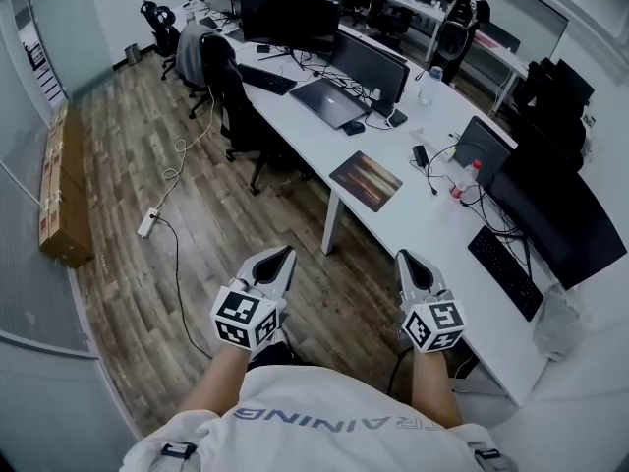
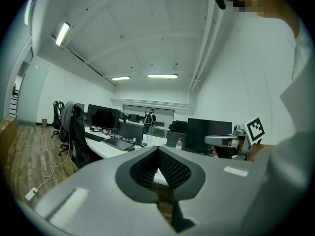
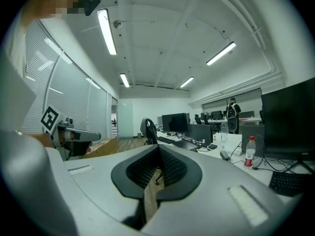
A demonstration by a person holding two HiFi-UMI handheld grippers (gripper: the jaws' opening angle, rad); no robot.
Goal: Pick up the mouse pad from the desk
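The mouse pad [image 1: 366, 180], a dark rectangle with a brown-orange picture, lies flat on the white desk [image 1: 413, 224] near its front edge. Both grippers hang over the wooden floor, short of the desk, and point toward it. My left gripper [image 1: 285, 252] is shut with nothing in it, and its tips meet in its own view [image 2: 158, 150]. To its right, my right gripper [image 1: 403, 256] is also shut and empty [image 3: 158, 147]. The pad lies ahead of both grippers, between their lines. Neither gripper view shows the pad.
On the desk stand a red-capped bottle [image 1: 460, 187], a small laptop [image 1: 482, 146], a black keyboard [image 1: 506, 271] and monitors [image 1: 555, 219]. An office chair [image 1: 236, 106] sits left of the desk. A power strip [image 1: 148, 223] and cable lie on the floor beside cardboard boxes [image 1: 61, 200].
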